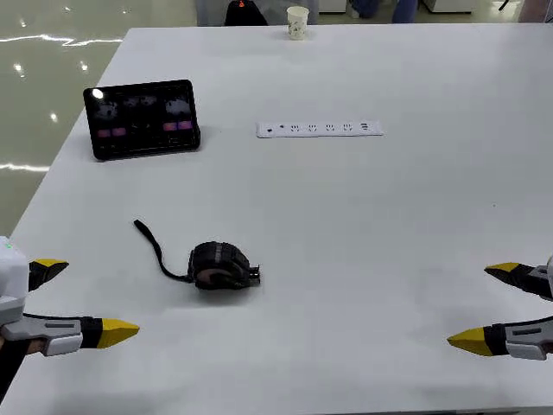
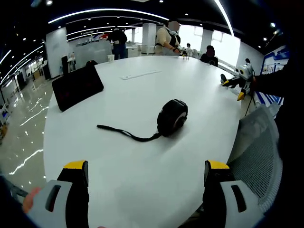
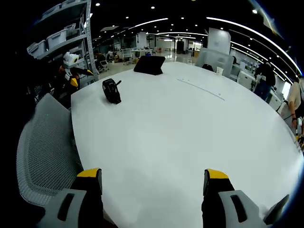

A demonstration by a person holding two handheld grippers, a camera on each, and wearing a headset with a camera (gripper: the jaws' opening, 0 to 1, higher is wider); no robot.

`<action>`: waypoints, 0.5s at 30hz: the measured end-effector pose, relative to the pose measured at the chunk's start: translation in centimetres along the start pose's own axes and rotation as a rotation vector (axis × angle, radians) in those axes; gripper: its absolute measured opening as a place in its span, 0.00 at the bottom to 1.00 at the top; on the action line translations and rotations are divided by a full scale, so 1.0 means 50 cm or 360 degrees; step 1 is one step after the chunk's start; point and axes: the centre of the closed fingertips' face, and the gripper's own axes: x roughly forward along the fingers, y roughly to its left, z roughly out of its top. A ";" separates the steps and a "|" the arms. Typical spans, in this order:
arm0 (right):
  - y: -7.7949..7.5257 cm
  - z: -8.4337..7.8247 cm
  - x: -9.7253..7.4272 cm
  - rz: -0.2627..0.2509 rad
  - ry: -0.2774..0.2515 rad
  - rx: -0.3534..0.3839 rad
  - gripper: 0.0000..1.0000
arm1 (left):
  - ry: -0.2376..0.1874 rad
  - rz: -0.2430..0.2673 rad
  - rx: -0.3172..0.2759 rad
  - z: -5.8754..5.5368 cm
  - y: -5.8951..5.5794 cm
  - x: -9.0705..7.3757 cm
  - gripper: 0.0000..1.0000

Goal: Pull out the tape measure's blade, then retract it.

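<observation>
A black tape measure [image 1: 221, 266] lies on the white table [image 1: 363, 216], its wrist strap [image 1: 154, 246] trailing to the left and its blade drawn in. My left gripper [image 1: 73, 298] hovers open at the near left edge, yellow tips apart, short of the tape measure [image 2: 172, 117]. My right gripper [image 1: 497, 307] stands open at the near right edge, far from the tape measure [image 3: 111, 90]. The left gripper view has my left gripper [image 2: 145, 173] with nothing between its jaws. My right gripper [image 3: 152, 183] is likewise bare over the tabletop.
A black tablet [image 1: 143, 118] leans at the back left. A white power strip [image 1: 320, 129] lies in the middle back, and a paper cup [image 1: 297, 22] stands at the far edge. A mesh chair [image 3: 45, 152] sits by the table's near side. People stand beyond the table [image 2: 168, 38].
</observation>
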 end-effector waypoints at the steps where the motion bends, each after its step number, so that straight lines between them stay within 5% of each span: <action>1: -0.003 -0.005 -0.003 -0.0008 -0.0005 -0.0002 0.90 | 0.0000 -0.0003 -0.0004 0.000 0.001 -0.002 0.99; 6: -0.013 -0.026 -0.015 -0.0031 -0.0003 0.0017 0.99 | -0.0012 -0.0002 -0.0010 0.002 0.003 -0.006 0.99; 15: -0.027 -0.035 -0.038 -0.0079 -0.0021 0.0052 0.99 | -0.0034 -0.0015 -0.0006 0.002 0.003 -0.012 0.99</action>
